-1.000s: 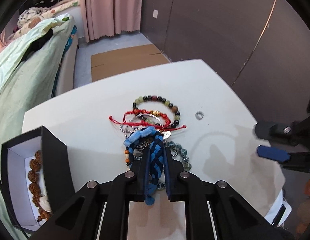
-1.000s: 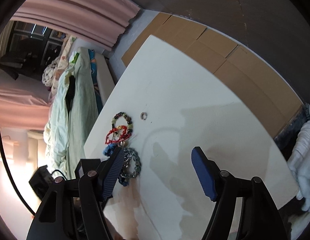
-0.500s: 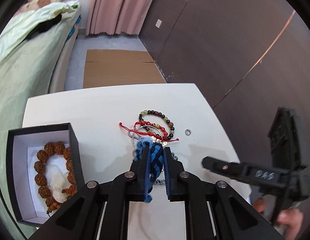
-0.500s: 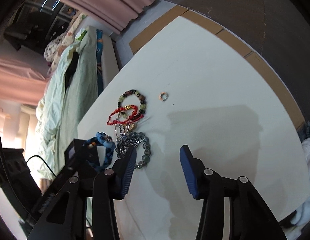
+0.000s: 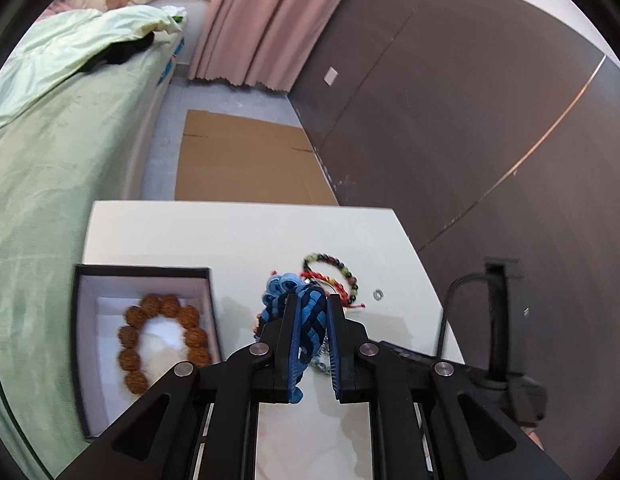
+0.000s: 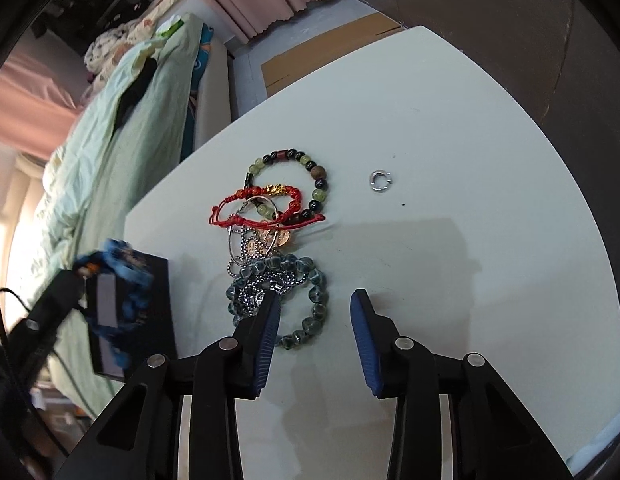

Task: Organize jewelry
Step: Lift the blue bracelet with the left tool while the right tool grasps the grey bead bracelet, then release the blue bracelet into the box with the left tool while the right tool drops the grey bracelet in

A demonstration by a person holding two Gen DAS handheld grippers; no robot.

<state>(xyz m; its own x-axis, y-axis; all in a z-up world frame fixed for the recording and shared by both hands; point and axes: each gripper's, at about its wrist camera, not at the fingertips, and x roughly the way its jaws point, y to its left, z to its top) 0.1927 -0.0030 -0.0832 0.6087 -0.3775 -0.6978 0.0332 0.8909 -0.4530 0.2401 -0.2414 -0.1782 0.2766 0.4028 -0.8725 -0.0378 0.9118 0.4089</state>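
Observation:
My left gripper (image 5: 308, 300) is shut on a blue braided bracelet (image 5: 306, 312) and holds it above the white table (image 5: 190, 236), right of an open black box (image 5: 84, 344) holding a brown bead bracelet (image 5: 158, 340). The bracelet also shows blurred in the right wrist view (image 6: 118, 280). My right gripper (image 6: 313, 300) is open, just above a grey-blue bead bracelet (image 6: 310, 304). Beyond it lie a metal chain with pendants (image 6: 262, 248), a red cord bracelet (image 6: 262, 208), a green and dark bead bracelet (image 6: 313, 176) and a small silver ring (image 6: 379, 180).
A bed with green covers (image 5: 50, 160) runs along the table's left side. Flattened cardboard (image 5: 246, 160) lies on the floor beyond the table. A dark wall (image 5: 469, 120) stands to the right. The right gripper's body (image 5: 501, 340) is at the table's right edge.
My left gripper has lifted the blue bracelet off the pile and swung left toward the box. My right gripper has come in over the jewelry pile, above the grey-blue beads.

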